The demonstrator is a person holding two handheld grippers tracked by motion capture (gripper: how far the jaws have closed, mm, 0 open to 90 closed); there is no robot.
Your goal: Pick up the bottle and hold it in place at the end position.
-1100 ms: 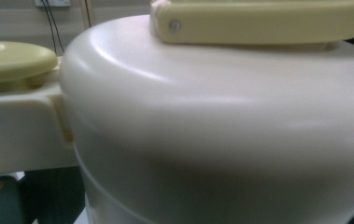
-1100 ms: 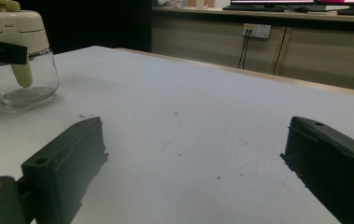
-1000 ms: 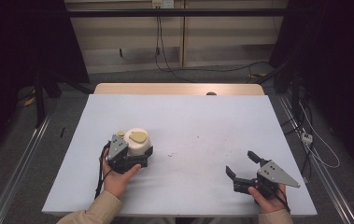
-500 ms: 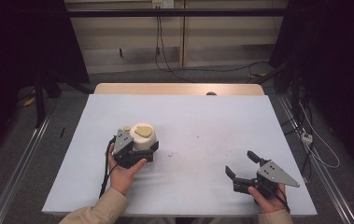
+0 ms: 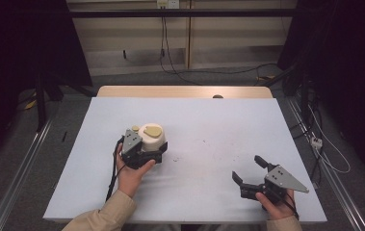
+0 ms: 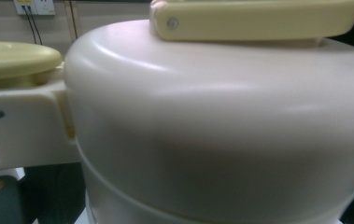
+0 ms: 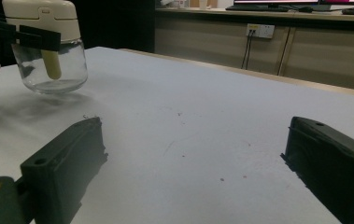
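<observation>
Clearly you have the left gripper (image 5: 144, 153) clamped around the cream cap of the glass jar (image 7: 49, 51), holding it left of centre on the white table (image 5: 228, 125) with its base looking lifted just off the surface, presumably so the grip takes the sturdy cap rather than the slick glass. Your right gripper (image 5: 251, 174) waits near the front right edge, jaws spread wide and empty. The jar has a clear rounded body, a pale yellow lever on top and a yellowish tube inside.
</observation>
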